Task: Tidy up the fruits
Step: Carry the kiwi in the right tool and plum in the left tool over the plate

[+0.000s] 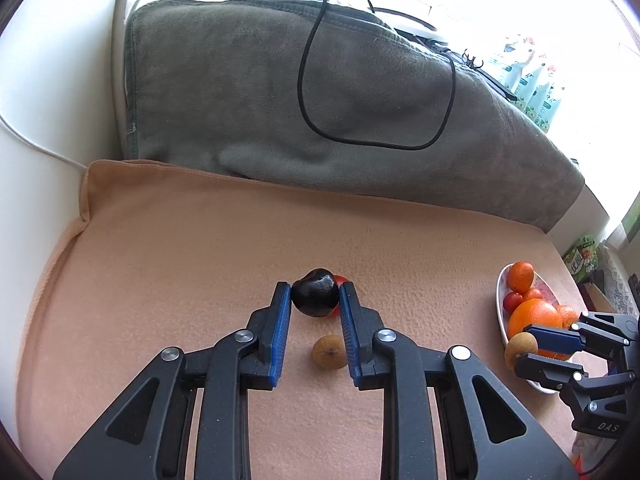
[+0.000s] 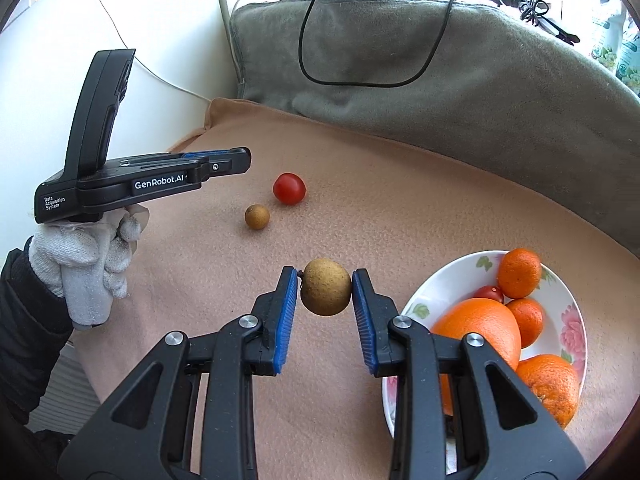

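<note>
My left gripper (image 1: 314,295) is shut on a dark, nearly black round fruit (image 1: 314,298), held above the peach cloth. Below it lie a red cherry tomato (image 2: 289,188) and a small brown longan (image 2: 257,216); the longan also shows in the left wrist view (image 1: 329,351). My right gripper (image 2: 325,286) is shut on a second brown longan (image 2: 325,286), held above the cloth just left of the floral bowl (image 2: 568,308). The bowl holds a large orange (image 2: 480,332), several mandarins and a cherry tomato (image 2: 489,293). In the right wrist view the left gripper (image 2: 240,160) is seen side-on; the dark fruit is hidden there.
A peach cloth (image 1: 200,264) covers the work surface. A grey folded blanket (image 1: 280,92) with a black cable loop (image 1: 360,136) lies behind it. White wall and white cable are at the left. Packets (image 1: 536,84) stand at the far right.
</note>
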Motion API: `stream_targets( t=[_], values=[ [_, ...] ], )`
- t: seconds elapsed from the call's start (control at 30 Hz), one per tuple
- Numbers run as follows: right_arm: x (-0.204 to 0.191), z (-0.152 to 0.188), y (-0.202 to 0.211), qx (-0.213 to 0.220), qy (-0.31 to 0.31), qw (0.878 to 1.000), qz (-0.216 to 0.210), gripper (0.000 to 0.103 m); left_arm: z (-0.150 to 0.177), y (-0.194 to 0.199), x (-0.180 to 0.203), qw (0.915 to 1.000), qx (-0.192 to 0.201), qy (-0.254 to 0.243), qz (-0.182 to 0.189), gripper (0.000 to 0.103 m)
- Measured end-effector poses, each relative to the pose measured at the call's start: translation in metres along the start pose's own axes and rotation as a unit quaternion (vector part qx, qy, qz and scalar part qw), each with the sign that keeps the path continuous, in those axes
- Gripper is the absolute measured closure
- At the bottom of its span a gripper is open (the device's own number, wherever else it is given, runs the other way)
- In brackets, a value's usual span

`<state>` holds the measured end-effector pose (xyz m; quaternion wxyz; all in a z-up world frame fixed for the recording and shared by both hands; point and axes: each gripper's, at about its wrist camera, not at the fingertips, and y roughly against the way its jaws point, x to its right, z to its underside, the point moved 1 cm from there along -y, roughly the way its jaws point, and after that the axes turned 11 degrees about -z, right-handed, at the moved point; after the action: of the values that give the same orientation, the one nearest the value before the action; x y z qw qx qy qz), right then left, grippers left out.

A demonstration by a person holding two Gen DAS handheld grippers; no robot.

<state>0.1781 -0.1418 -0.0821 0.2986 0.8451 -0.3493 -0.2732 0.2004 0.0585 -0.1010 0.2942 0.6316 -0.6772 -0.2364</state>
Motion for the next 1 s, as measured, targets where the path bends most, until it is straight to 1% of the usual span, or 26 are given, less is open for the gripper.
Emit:
stream_targets(
  t=[0.13,0.27,0.57,0.83,1.0],
  values=[
    [0.004,0.001,0.015,0.016,-0.008,1.0,0.003,0.073,-0.003,0.012,0.015,0.9999,0.009,-0.008,0.009,0.08],
    [0.01,0.004,0.032,0.031,-0.017,0.999,0.007,0.073,-0.008,0.015,0.031,0.9994,0.017,-0.023,0.017,0.08],
    [0.03,0.014,0.071,0.065,-0.042,0.997,0.024,0.073,-0.008,0.034,0.073,0.9969,0.033,-0.051,0.049,0.08],
    [0.057,0.028,0.102,0.087,-0.07,0.993,0.044,0.073,-0.004,0.048,0.115,0.9924,0.041,-0.079,0.085,0.08],
    [0.079,0.036,0.113,0.093,-0.093,0.99,0.059,0.073,0.003,0.054,0.144,0.9878,0.038,-0.102,0.111,0.08]
  ],
)
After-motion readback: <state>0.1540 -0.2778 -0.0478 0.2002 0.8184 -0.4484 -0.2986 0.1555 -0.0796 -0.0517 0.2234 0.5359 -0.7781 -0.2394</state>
